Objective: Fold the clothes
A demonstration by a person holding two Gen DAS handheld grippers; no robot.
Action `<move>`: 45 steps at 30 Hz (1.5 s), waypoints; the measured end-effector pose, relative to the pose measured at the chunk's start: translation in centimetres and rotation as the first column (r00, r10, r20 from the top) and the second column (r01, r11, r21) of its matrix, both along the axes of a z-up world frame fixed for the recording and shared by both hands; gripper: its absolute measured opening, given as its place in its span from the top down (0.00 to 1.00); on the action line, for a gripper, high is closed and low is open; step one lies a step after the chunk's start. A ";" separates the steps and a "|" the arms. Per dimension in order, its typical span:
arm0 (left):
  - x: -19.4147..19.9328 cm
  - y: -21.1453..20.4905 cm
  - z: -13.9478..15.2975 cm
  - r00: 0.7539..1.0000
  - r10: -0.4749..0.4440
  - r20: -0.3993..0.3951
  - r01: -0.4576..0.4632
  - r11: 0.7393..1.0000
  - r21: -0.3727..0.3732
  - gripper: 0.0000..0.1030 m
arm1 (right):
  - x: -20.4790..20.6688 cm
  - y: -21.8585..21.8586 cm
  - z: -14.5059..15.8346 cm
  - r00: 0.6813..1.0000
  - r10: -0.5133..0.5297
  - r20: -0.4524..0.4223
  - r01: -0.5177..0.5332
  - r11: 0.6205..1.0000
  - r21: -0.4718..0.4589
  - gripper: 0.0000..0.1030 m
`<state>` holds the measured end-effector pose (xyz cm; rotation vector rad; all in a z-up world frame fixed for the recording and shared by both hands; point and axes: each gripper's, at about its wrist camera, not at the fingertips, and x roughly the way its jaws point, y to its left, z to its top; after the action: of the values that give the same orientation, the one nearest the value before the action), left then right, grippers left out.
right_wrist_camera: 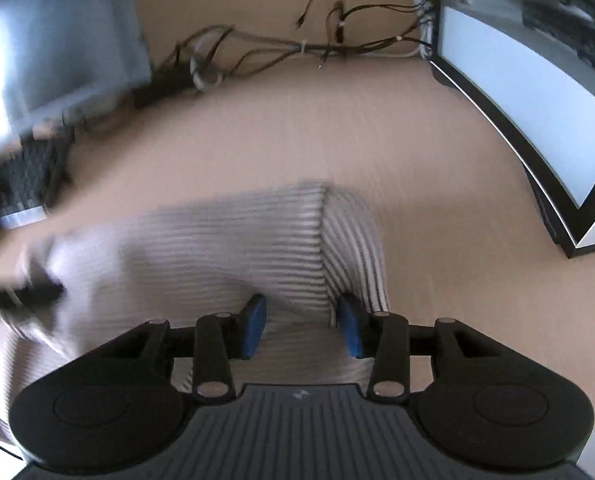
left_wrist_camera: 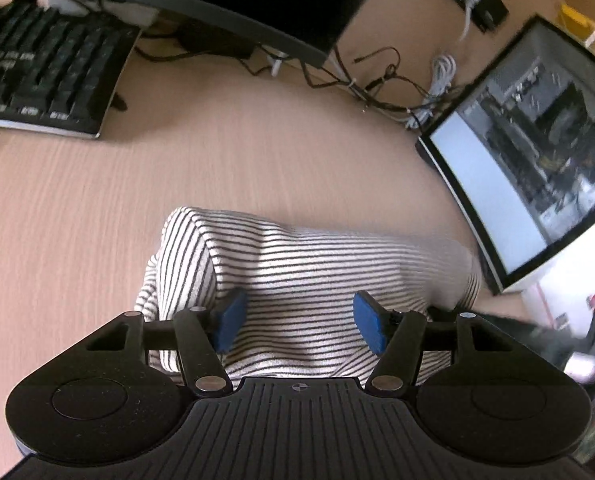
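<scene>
A white garment with thin dark stripes (left_wrist_camera: 317, 264) lies folded in a thick bundle on the light wooden desk (left_wrist_camera: 77, 220). My left gripper (left_wrist_camera: 299, 322) hovers low over the near part of the bundle, open, its blue pads (left_wrist_camera: 230, 320) wide apart and the striped cloth visible below them. In the right wrist view the same garment (right_wrist_camera: 225, 240) is blurred. My right gripper (right_wrist_camera: 303, 326) stands open over its near right corner, with a folded edge running up close to the right pad (right_wrist_camera: 351, 330). Neither pair of pads presses on the cloth.
A black keyboard (left_wrist_camera: 37, 72) lies at the back left. A dark monitor base (left_wrist_camera: 217, 4) stands behind it. A lit screen (left_wrist_camera: 537, 152) stands to the right, close to the garment. Loose cables (left_wrist_camera: 377, 80) run along the back of the desk.
</scene>
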<state>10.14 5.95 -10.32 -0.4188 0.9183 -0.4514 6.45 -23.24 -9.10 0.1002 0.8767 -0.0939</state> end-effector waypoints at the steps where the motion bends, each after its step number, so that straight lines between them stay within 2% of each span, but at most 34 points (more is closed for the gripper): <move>1: 0.0 -0.1 -0.1 1.000 0.004 0.005 -0.004 1.000 0.000 0.37 | -0.3 0.4 -0.1 1.000 0.007 0.009 -0.007 1.000 -0.023 0.57; 2: 0.0 -0.3 -0.1 1.000 0.006 0.012 -0.006 1.000 0.004 0.36 | -0.4 0.5 -0.2 1.000 0.005 0.013 -0.004 1.000 -0.024 0.57; 6: 0.1 -1.5 0.1 0.999 -0.025 0.036 0.024 0.999 0.025 0.14 | 0.1 -0.8 -0.1 1.000 0.023 0.010 -0.023 1.000 0.020 0.56; 8: 0.4 -2.5 0.1 0.998 -0.037 0.050 0.035 0.998 0.053 0.09 | 0.3 -1.1 -0.2 0.999 0.044 0.017 -0.044 0.999 0.019 0.56; 12: 1.9 -4.6 0.2 0.996 -0.037 0.081 0.025 0.989 0.144 0.09 | 1.5 -2.1 -0.6 0.996 0.078 0.042 -0.079 0.997 0.022 0.56; 19: 6.7 -6.6 0.4 0.995 0.077 0.057 -0.085 0.983 0.161 0.11 | 6.0 -5.0 -1.1 0.981 0.175 0.088 -0.181 0.981 0.067 0.56; 22: 8.4 -8.1 0.7 0.990 0.122 0.064 -0.133 0.969 0.207 0.17 | 7.7 -5.6 -1.4 0.967 0.230 0.106 -0.236 0.971 0.046 0.54; 24: 8.9 -8.3 1.1 0.982 0.176 0.062 -0.186 0.955 0.232 0.32 | 8.4 -5.8 -1.4 0.958 0.269 0.102 -0.274 0.961 0.036 0.52; 25: 9.0 -8.3 1.4 0.977 0.202 0.063 -0.211 0.946 0.247 0.36 | 8.7 -6.0 -1.5 0.954 0.287 0.092 -0.291 0.956 0.042 0.49; 27: 8.0 -8.1 2.0 0.969 0.237 0.071 -0.248 0.933 0.261 0.56 | 8.7 -6.2 -1.5 0.944 0.317 0.092 -0.322 0.945 0.055 0.42; 29: 6.3 -7.3 2.5 0.964 0.256 0.068 -0.265 0.931 0.252 0.63 | 8.5 -6.1 -1.6 0.936 0.339 0.094 -0.345 0.937 0.054 0.36; 31: 4.8 -5.8 3.1 0.961 0.267 0.071 -0.276 0.936 0.220 0.65 | 8.5 -5.0 -1.8 0.936 0.341 0.085 -0.344 0.939 0.022 0.25; 32: 4.2 -5.0 3.4 0.960 0.268 0.076 -0.279 0.938 0.204 0.67 | 8.5 -4.4 -1.9 0.939 0.336 0.079 -0.337 0.941 0.010 0.22; 34: 3.7 -3.6 4.4 0.960 0.260 0.103 -0.276 0.937 0.215 0.69 | 8.7 -3.4 -2.0 0.945 0.322 0.063 -0.322 0.947 -0.010 0.12; 35: 3.5 -3.1 4.9 0.960 0.249 0.127 -0.272 0.934 0.233 0.70 | 8.8 -3.0 -2.1 0.948 0.313 0.055 -0.313 0.950 -0.016 0.10; 37: 3.4 -2.6 5.5 0.966 0.197 0.165 -0.231 0.948 0.217 0.74 | 9.2 -2.2 -2.2 0.955 0.295 0.038 -0.294 0.955 -0.028 0.05; 39: 3.3 -2.1 5.6 0.970 0.146 0.195 -0.182 0.966 0.182 0.75 | 9.5 -2.0 -2.3 0.959 0.279 0.043 -0.278 0.960 -0.026 0.04; 41: 3.5 -2.2 4.6 0.977 0.141 0.157 -0.162 0.978 0.128 0.75 | 9.1 -2.2 -2.1 0.967 0.248 0.053 -0.247 0.969 -0.014 0.06; 43: 4.0 -2.5 3.3 0.986 0.142 0.093 -0.149 0.986 0.080 0.75 | 8.5 -2.7 -1.6 0.977 0.207 0.054 -0.209 0.978 0.017 0.21; 45: 4.5 -3.1 2.0 0.991 0.124 0.041 -0.127 0.988 0.088 0.74 | 7.5 -3.6 0.2 0.981 0.179 0.069 -0.185 0.979 0.085 0.23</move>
<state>14.65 2.80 -8.34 -0.3825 0.8692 -0.2997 13.96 -26.87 -8.91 0.1072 0.8254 0.1204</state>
